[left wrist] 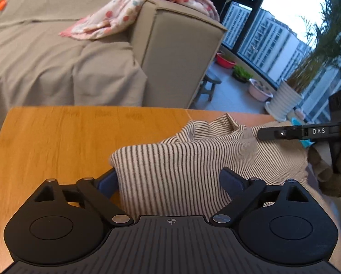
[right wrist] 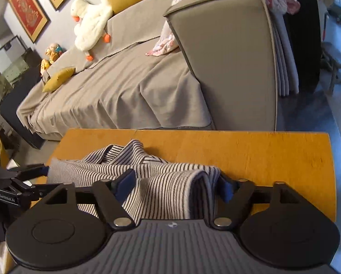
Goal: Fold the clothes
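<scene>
A cream garment with thin dark stripes lies bunched on the orange wooden table. My left gripper is open, its blue-padded fingers on either side of a thick fold of the garment at the near edge. My right gripper is also open, straddling another bunched fold of the same garment. The right gripper shows in the left wrist view at the garment's right side. The left gripper shows in the right wrist view at its left side.
A taupe-covered sofa stands just beyond the table's far edge, with a pink patterned blanket on its armrest. A white plush duck and yellow cushions lie on it. A stool, basins and potted plants stand by the window.
</scene>
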The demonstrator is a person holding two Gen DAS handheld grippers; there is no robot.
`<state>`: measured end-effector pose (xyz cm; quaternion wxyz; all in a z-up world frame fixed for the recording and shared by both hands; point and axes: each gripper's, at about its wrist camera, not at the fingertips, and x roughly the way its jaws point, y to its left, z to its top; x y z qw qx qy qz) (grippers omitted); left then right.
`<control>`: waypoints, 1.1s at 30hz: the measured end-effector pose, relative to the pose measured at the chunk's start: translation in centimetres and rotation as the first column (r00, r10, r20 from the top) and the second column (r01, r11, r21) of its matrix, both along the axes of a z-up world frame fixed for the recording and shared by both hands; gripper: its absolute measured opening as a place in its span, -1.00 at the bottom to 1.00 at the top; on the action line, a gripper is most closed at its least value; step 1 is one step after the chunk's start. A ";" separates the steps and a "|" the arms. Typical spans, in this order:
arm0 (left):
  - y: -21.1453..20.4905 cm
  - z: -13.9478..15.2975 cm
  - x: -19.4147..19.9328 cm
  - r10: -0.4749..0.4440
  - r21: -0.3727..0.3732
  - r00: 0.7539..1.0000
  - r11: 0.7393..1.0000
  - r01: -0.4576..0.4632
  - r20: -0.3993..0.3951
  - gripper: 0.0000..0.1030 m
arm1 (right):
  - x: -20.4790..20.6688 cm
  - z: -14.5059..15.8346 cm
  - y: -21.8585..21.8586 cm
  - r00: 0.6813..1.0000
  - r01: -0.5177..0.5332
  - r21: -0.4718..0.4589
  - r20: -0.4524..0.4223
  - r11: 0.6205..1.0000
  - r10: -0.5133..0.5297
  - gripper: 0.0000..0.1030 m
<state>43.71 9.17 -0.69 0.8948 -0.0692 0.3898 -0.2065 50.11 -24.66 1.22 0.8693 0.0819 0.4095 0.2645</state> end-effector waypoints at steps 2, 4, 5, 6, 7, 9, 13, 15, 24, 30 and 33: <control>-0.4 -0.2 0.1 0.010 -0.001 1.000 1.000 -0.010 0.023 0.16 | 0.2 -0.2 0.6 1.000 -0.007 -0.022 0.024 1.000 0.008 -0.27; -0.3 -0.1 -0.1 0.015 -0.025 1.000 1.000 -0.014 0.020 -0.21 | 0.2 0.0 0.8 0.999 -0.007 -0.028 0.035 1.000 0.008 -0.37; -0.4 0.2 -0.3 0.015 -0.026 1.000 1.000 -0.014 0.026 -0.28 | -0.1 0.6 0.9 0.998 -0.011 -0.030 0.054 0.999 0.013 -0.40; -0.3 1.0 -0.9 0.011 -0.024 0.999 1.000 -0.010 0.041 -0.33 | -0.7 1.6 0.8 0.996 -0.024 -0.030 0.087 0.999 0.027 -0.41; -0.2 1.9 -1.5 0.003 -0.027 0.998 1.000 -0.001 0.057 -0.35 | -1.6 2.8 0.7 0.990 -0.047 -0.029 0.134 0.998 0.051 -0.42; 0.2 4.0 -3.7 -0.020 -0.030 0.993 0.999 0.024 0.112 -0.35 | -4.7 5.5 0.5 0.961 -0.101 -0.056 0.253 0.993 0.112 -0.42; 1.1 6.8 -9.7 -0.084 0.020 0.974 0.997 0.081 0.213 -0.28 | -11.9 8.9 0.3 0.890 -0.183 -0.155 0.394 0.971 0.231 -0.42; 1.7 7.2 -12.7 -0.101 0.052 0.970 0.994 0.091 0.222 -0.25 | -15.7 9.5 0.5 0.864 -0.210 -0.217 0.416 0.953 0.285 -0.42; 5.0 5.0 -21.9 -0.043 0.062 0.996 0.997 0.039 0.072 -0.22 | -28.9 5.7 1.7 0.840 -0.291 -0.437 0.308 0.851 0.446 -0.44; 7.7 6.3 -23.9 0.008 -0.140 1.000 0.990 -0.004 0.022 0.52 | -32.9 3.5 1.9 0.858 -0.304 -0.498 0.228 0.812 0.460 -0.43; 8.8 7.4 -24.1 0.028 -0.234 1.000 0.972 -0.026 0.008 0.77 | -33.1 5.0 -0.6 0.911 -0.261 -0.386 0.204 0.885 0.358 -0.26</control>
